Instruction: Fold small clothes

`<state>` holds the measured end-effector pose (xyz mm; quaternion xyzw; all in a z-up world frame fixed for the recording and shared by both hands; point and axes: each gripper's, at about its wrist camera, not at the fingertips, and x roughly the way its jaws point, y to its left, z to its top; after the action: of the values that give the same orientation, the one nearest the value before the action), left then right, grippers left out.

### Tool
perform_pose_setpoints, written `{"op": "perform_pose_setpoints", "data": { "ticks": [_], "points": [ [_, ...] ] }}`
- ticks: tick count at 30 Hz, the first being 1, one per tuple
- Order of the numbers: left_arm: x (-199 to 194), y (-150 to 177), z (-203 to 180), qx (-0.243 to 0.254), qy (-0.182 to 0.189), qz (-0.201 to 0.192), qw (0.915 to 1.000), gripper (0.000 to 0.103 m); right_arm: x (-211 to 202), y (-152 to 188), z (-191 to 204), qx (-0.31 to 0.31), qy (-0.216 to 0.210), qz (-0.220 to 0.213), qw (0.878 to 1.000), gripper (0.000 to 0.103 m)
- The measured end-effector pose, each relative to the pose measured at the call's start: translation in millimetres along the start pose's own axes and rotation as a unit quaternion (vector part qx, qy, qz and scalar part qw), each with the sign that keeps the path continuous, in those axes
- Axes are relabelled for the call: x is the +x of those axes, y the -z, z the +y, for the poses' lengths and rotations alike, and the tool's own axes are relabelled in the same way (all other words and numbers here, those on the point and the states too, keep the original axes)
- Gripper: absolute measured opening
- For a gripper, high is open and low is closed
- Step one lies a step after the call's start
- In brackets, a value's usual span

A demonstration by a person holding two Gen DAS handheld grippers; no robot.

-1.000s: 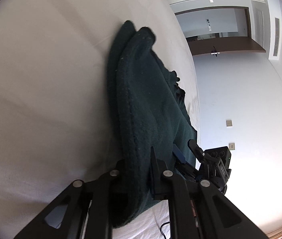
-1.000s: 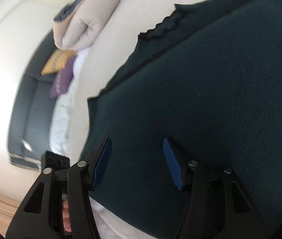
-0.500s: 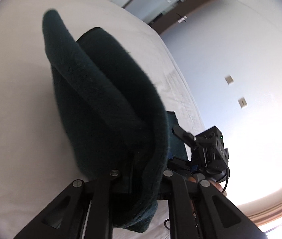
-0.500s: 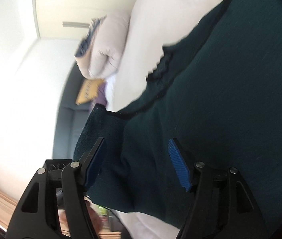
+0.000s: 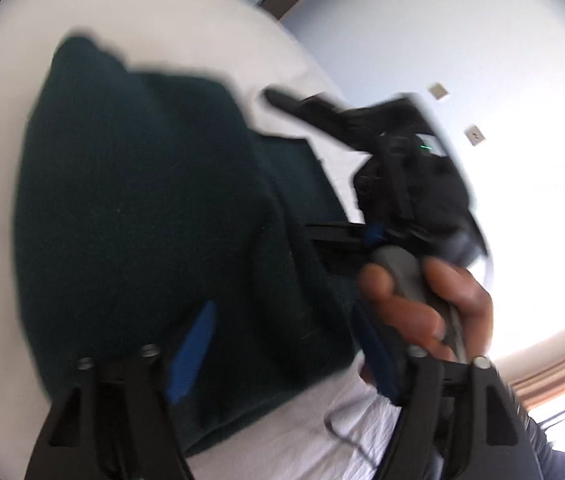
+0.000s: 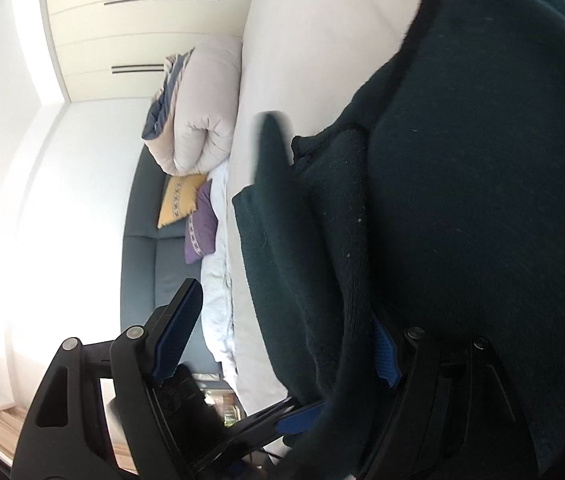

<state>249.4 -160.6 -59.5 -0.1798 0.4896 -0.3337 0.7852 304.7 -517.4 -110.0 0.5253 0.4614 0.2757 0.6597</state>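
Observation:
A dark green knit garment lies folded over on the white bed. My left gripper is open above its near edge, blue pads apart, holding nothing. The right gripper's body and the hand holding it show blurred to the right in the left wrist view. In the right wrist view the garment fills the right side, with a folded flap near the jaws. My right gripper is open; the cloth drapes against its right pad. The left gripper's fingers show low in that view.
A rolled beige duvet, a yellow pillow and a purple pillow lie by a dark headboard. White wardrobe doors stand beyond. A grey wall with sockets is on the far side.
My left gripper has opened and let go of the garment's fold, which now lies laid over the rest. The right gripper has swung closer to the left one.

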Motion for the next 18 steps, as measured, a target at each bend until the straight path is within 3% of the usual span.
{"op": "perform_pose_setpoints", "data": {
  "ticks": [6, 11, 12, 14, 15, 16, 18],
  "points": [
    [-48.9, 15.3, 19.6, -0.004, -0.025, -0.052, 0.9983, 0.077, -0.2, -10.7, 12.0, -0.033, 0.052, 0.011, 0.998, 0.075],
    [-55.5, 27.3, 49.1, -0.046, -0.031, -0.053, 0.9971, 0.077, 18.0, -8.3, 32.0, -0.099, 0.134, 0.030, 0.986, 0.075],
    [-55.1, 29.0, 50.3, -0.047, -0.031, -0.053, 0.9970, 0.077, 21.5, 1.6, 34.2, -0.115, 0.147, 0.031, 0.982, 0.070],
    [-51.6, 40.4, 39.6, -0.042, -0.035, -0.053, 0.9971, 0.077, 30.6, 8.1, 41.8, -0.157, 0.200, 0.038, 0.966, 0.051],
    [-51.8, 45.7, 38.3, -0.040, -0.037, -0.052, 0.9971, 0.077, 32.0, 10.0, 40.9, -0.163, 0.214, 0.038, 0.962, 0.035],
    [-51.0, 47.5, 37.0, -0.039, -0.038, -0.052, 0.9972, 0.077, 30.5, 10.0, 39.9, -0.166, 0.224, 0.036, 0.960, 0.026],
    [-50.4, 50.9, 35.1, -0.040, -0.035, -0.052, 0.9972, 0.077, 22.1, 7.6, 38.6, -0.172, 0.235, 0.024, 0.956, 0.016]
  ]
}}
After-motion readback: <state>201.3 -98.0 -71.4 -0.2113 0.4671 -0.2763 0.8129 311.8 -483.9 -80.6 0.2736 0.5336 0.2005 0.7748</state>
